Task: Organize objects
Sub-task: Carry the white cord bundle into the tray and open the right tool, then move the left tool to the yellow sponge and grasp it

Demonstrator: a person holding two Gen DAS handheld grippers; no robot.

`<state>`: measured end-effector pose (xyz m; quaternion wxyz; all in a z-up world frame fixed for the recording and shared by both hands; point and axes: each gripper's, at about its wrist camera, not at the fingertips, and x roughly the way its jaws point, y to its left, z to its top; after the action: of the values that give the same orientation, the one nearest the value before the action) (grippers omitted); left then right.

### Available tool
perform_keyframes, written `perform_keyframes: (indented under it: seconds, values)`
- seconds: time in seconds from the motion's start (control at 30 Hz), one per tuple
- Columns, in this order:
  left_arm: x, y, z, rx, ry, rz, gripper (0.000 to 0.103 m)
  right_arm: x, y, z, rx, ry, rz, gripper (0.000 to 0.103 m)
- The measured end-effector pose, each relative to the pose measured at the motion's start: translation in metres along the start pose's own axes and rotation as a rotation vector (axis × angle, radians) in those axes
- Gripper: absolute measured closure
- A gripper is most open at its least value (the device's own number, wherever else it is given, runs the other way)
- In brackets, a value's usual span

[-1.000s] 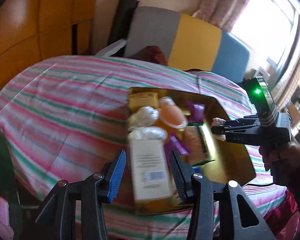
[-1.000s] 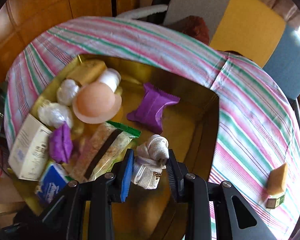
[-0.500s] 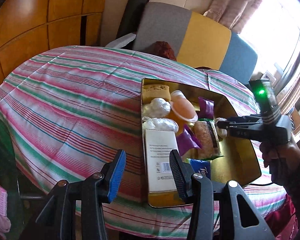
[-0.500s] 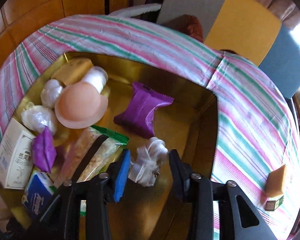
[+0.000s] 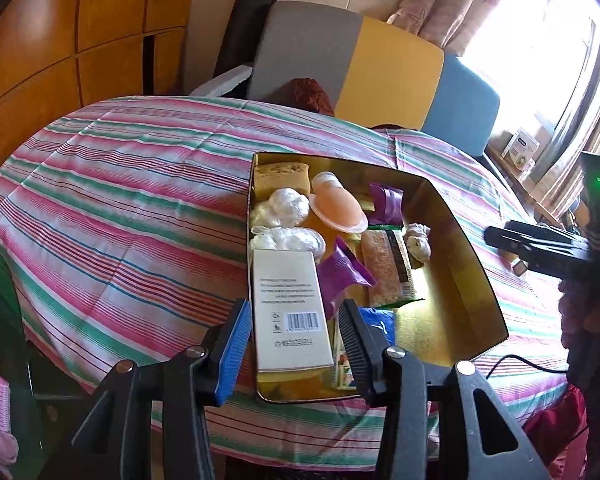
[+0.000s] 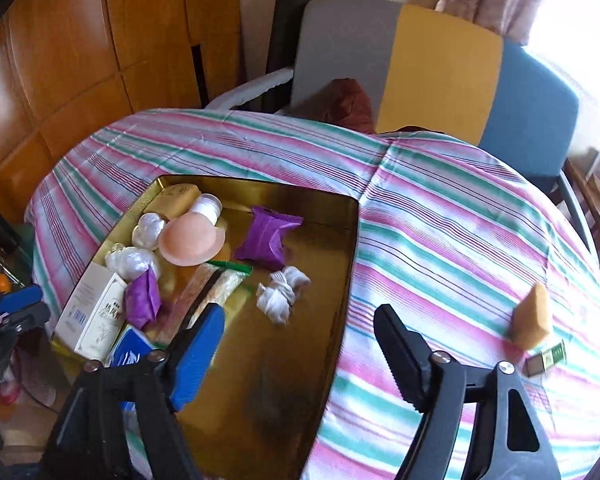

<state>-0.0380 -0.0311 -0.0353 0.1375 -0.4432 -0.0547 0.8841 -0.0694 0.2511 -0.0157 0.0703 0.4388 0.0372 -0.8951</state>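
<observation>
Right gripper (image 6: 300, 340) spread wide, nothing between the jaws, hanging over the near right corner of the gold tray (image 6: 340, 272), one finger above the tray floor and the other out over the striped cloth (image 6: 440, 216). Just ahead of it lies the white knotted rag (image 6: 282, 290), loose on the bare half of the tray and clear of both fingers. Left gripper (image 5: 292, 340) also open and empty, jaws either side of the white box (image 5: 290, 300) in view but not pressing it; the box lies flat against the tray's left wall.

Further out, the tray's left half is crowded: purple packet (image 6: 268, 236), peach dome lid (image 6: 192, 240), cracker pack (image 6: 208, 296), wrapped white balls (image 6: 148, 230). Off to the right on the cloth, well apart from the tray, sit a yellow sponge (image 6: 532, 320) and a small green packet (image 6: 548, 356), which look like the pieces not yet put away.

Risks from here: a quick swing toward the sponge could clip the tray wall and slide the whole tray on that loose cloth. The sponge stands on edge, so a shallow pinch may topple it. On the left, closing carelessly could catch the tray wall along with the box.

Pose: right tool held level and pointing forward; left tool low at the near edge, angled down into the tray.
</observation>
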Motion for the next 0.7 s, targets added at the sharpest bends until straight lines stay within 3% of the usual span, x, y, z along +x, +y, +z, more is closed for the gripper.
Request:
perform_keyframes:
  seconds: [0.13,0.4,0.6,0.7]
  values:
    - [-0.001,-0.008,-0.001,0.014,0.003,0.001,0.057,-0.014,-0.011,-0.017,0.014,-0.008,-0.016,0.014]
    - [-0.006,-0.025,-0.001,0.074,-0.007,0.008,0.057,-0.022,-0.074,-0.059,0.113,0.048,-0.118,0.010]
    - [-0.004,-0.044,-0.001,0.124,0.003,0.005,0.057,-0.026,-0.154,-0.090,0.286,0.077,-0.236,0.008]
    - [-0.004,-0.058,0.000,0.162,0.004,-0.001,0.057,-0.026,-0.201,-0.113,0.454,0.076,-0.272,0.008]
